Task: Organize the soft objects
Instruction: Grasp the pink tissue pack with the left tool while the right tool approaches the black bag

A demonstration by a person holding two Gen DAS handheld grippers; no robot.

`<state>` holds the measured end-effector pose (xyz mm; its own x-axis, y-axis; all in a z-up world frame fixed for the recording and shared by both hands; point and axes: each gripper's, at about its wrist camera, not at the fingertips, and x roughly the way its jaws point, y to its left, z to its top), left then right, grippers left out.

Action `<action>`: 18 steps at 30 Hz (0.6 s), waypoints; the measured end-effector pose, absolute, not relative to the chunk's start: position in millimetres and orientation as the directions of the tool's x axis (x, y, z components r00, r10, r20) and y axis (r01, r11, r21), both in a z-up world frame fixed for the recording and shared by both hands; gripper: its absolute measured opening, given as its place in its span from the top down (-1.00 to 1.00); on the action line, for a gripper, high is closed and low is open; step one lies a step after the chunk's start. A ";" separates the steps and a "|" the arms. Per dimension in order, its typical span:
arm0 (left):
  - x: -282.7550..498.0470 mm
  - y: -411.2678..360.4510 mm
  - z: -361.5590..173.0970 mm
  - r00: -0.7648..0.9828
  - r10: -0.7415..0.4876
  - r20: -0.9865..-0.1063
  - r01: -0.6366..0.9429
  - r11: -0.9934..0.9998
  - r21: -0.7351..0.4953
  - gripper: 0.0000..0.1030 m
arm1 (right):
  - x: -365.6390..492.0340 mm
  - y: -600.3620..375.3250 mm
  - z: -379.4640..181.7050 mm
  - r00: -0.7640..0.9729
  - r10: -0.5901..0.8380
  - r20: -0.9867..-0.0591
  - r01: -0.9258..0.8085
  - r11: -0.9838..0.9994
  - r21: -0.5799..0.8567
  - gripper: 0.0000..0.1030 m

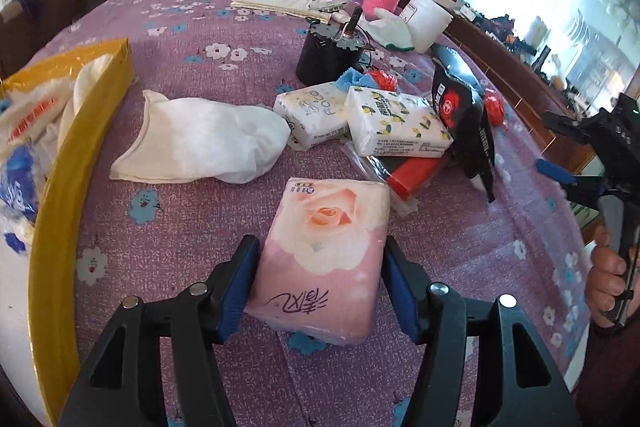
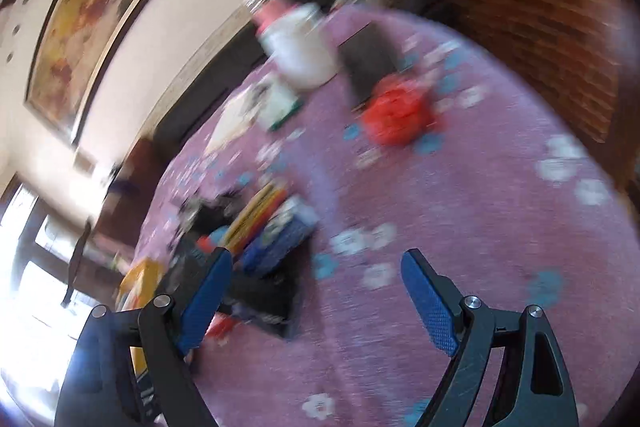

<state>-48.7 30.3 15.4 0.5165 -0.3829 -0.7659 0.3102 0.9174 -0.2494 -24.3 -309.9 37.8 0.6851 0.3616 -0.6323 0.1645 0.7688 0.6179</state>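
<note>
A soft pink tissue pack (image 1: 324, 259) printed with a pale rose lies on the purple flowered bedspread (image 1: 192, 39), long axis running away from the left gripper (image 1: 320, 283), whose jaws clench its sides. The right gripper (image 2: 316, 291) is released, empty.

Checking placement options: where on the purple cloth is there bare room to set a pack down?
Free: the cloth between the yellow box and the black motor, behind the white sock; also the strip right of the rose pack. Crowded: around the lemon pack and black pouch.
</note>
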 end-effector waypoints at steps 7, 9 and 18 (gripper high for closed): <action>-48.8 33.0 15.2 0.517 -0.389 -0.762 0.307 0.916 -0.259 -0.17 | 22.4 -257.3 10.2 0.559 0.511 -0.654 0.102 0.740 0.665 -0.73; -48.8 33.5 15.2 0.517 -0.393 -0.760 0.307 0.914 -0.264 -0.18 | 14.8 -239.8 8.9 0.476 0.652 -0.590 0.038 0.654 0.755 -0.74; -48.5 32.4 15.5 0.512 -0.406 -0.757 0.315 0.909 -0.274 -0.24 | -23.1 -185.5 53.1 0.502 0.448 -0.740 -0.153 0.888 0.433 -0.74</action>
<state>-48.5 32.4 15.5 0.5115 -0.4061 -0.7573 0.3150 0.9086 -0.2744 -23.1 -185.5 53.1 0.5016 0.4476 -0.7403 -0.1533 0.8882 0.4331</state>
